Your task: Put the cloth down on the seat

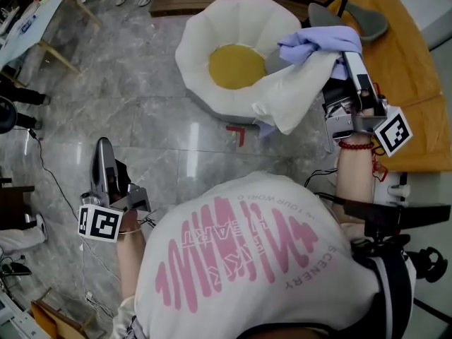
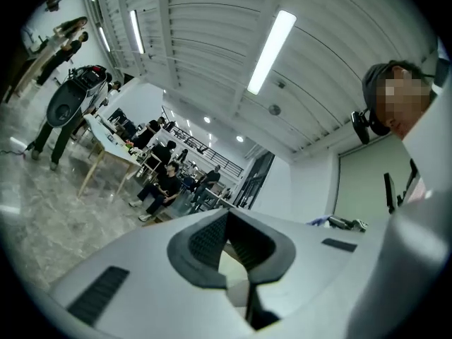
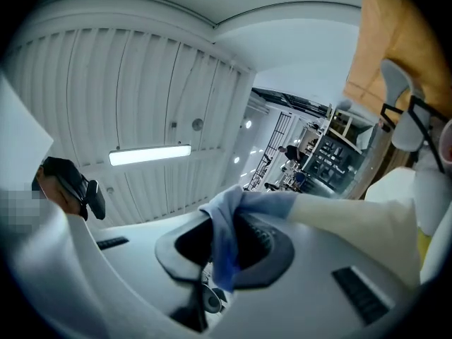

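Ana: Closest to the lens, what fills the bottom of the head view?
Ben: The person's own back, in a white shirt [image 1: 247, 260] with pink print. Past it spreads the grey marble floor [image 1: 141, 104].
Ana: And the seat?
Ben: The seat [image 1: 212, 30] is a white cushion with a petal-shaped rim. It stands on that floor and has a yellow centre [image 1: 236, 66]. A wooden table [image 1: 406, 69] curves along its right.
Ana: Where is the cloth?
Ben: The lavender cloth [image 1: 318, 42] lies bunched on the seat's right rim, on top of a cream fold [image 1: 296, 94]. I cannot tell whether that fold belongs to the seat. The cloth's long axis runs crosswise in the head view. One end is at the right gripper [image 1: 351, 54], and the loose end points left toward the yellow centre, short of it.
Ana: Is it gripped?
Ben: Yes. That gripper reaches in from the table side. The right gripper view shows its jaws pinched on a hanging fold of the cloth.
Ana: The other claw?
Ben: The left gripper [image 1: 104, 150] hangs over the floor, well apart from the seat. The left gripper view shows its jaws together with nothing between them.
Ana: Anything smaller?
Ben: A red bead bracelet [image 1: 357, 145] on the right wrist.
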Demonstrator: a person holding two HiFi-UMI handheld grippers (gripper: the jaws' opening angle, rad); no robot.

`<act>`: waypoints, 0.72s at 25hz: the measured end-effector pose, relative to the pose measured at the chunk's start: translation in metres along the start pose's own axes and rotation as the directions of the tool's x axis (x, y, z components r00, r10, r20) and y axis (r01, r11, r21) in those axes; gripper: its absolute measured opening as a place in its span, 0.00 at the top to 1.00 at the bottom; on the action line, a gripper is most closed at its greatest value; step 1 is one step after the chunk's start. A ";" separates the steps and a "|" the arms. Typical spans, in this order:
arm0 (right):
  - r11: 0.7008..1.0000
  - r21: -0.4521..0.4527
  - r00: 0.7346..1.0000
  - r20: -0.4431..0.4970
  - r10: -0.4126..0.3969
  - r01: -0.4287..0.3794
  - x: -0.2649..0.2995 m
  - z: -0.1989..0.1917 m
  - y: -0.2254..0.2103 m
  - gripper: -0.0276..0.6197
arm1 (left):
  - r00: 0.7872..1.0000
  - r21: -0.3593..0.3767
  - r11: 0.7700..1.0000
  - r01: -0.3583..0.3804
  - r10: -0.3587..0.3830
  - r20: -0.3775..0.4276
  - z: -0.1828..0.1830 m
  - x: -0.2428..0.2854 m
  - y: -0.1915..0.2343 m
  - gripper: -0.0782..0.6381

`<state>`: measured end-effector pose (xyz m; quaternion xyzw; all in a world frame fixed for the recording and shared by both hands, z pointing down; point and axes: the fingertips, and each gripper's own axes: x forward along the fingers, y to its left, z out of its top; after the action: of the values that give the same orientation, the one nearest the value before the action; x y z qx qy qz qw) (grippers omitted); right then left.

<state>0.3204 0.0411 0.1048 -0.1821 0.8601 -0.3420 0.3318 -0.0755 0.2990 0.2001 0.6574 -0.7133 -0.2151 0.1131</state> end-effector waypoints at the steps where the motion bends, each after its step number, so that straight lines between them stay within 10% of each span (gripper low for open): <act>1: 1.000 -0.003 1.000 0.004 0.009 -0.009 0.003 -0.004 -0.003 0.88 | 1.000 0.023 1.000 0.002 -0.001 -0.006 -0.003 -0.004 0.004 0.88; 18: 0.995 0.056 0.988 -0.131 0.084 -0.078 0.187 -0.041 -0.022 0.88 | 0.977 0.046 0.976 -0.213 0.213 0.014 0.053 0.008 0.064 0.88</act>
<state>0.1603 -0.0565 0.0595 -0.1154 0.8781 -0.3611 0.2918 -0.1572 0.3019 0.1814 0.5786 -0.7850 -0.1879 0.1169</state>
